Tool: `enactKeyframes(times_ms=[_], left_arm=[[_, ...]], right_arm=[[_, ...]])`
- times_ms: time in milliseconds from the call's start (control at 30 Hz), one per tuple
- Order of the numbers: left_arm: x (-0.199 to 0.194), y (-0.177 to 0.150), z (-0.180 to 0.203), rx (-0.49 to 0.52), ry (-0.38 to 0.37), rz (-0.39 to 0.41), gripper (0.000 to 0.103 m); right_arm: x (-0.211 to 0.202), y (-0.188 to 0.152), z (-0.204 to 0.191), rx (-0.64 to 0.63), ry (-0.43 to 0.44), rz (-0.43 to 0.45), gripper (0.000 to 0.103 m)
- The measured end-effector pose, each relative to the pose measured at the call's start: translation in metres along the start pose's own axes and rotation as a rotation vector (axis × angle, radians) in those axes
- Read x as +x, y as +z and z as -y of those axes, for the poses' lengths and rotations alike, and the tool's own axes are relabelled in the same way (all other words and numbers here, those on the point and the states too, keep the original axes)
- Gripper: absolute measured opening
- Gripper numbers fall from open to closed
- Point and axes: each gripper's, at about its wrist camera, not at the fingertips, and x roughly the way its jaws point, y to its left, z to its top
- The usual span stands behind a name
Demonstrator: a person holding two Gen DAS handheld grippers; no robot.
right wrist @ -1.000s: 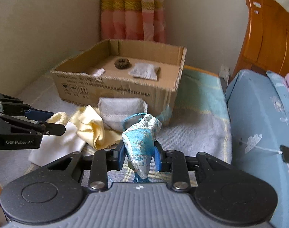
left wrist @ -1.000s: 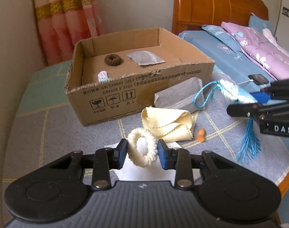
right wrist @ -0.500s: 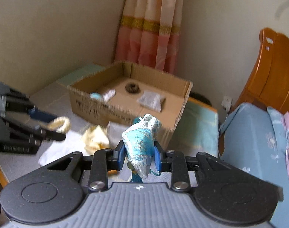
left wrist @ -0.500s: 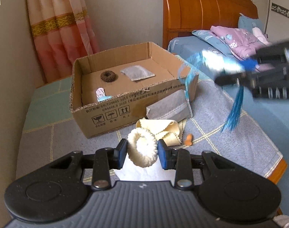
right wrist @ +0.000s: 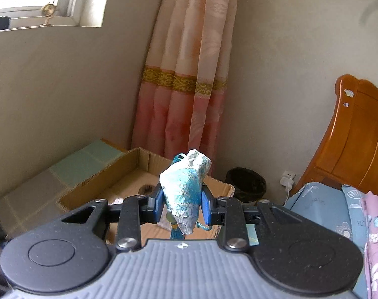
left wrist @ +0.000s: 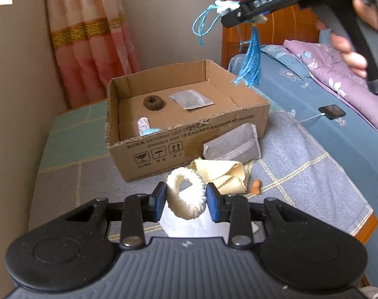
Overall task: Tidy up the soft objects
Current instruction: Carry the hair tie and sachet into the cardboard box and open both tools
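Observation:
My left gripper (left wrist: 186,200) is shut on a cream scrunchie (left wrist: 186,194), held above the table in front of the cardboard box (left wrist: 189,137). My right gripper (right wrist: 181,203) is shut on a blue brocade pouch (right wrist: 185,191) and holds it high above the box; in the left wrist view the right gripper (left wrist: 228,12) shows at the top with the pouch's blue tassel (left wrist: 249,62) hanging down. The box holds a brown scrunchie (left wrist: 152,102), a grey sachet (left wrist: 191,99) and a small pale item (left wrist: 144,125).
A grey cloth pouch (left wrist: 232,144), a yellow cloth (left wrist: 223,174), a white cloth (left wrist: 186,226) and a small orange piece (left wrist: 256,186) lie on the table before the box. A bed (left wrist: 325,99) with a phone (left wrist: 332,111) is to the right. A dark bin (right wrist: 246,184) stands behind the box.
My right gripper has risen and moved over the box with the pouch. My left gripper has lifted a little with the scrunchie.

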Motion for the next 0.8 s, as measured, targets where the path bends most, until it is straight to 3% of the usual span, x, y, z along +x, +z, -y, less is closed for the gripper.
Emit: enactKeyframes(times_ms=[67,100,133,200,400,800], left_arm=[[0.001,0.000,-0.002,-0.001,0.005,-0.003,0.033],[0.001,0.001,-0.004,-0.002,0.007,-0.004,0.033],[0.001,0.001,-0.005,-0.002,0.007,-0.005,0.033],[0.002,0.002,-0.006,0.003,0.007,-0.005,0.033],[0.008,0.013,-0.007,0.028,0.014,-0.005,0.033],[0.046,0.092,-0.014,0.058,-0.001,0.054,0.034]], right_arm=[[0.012,0.002,0.002,0.010,-0.009,-0.016,0.037],[0.020,0.001,0.003,0.020,0.001,-0.045,0.046],[0.026,-0.002,0.003,0.032,0.006,-0.064,0.064],[0.032,-0.011,0.001,0.047,0.020,-0.083,0.086],[0.030,-0.032,-0.003,0.090,0.041,-0.125,0.098],[0.006,-0.060,0.005,0.173,0.007,-0.150,0.103]])
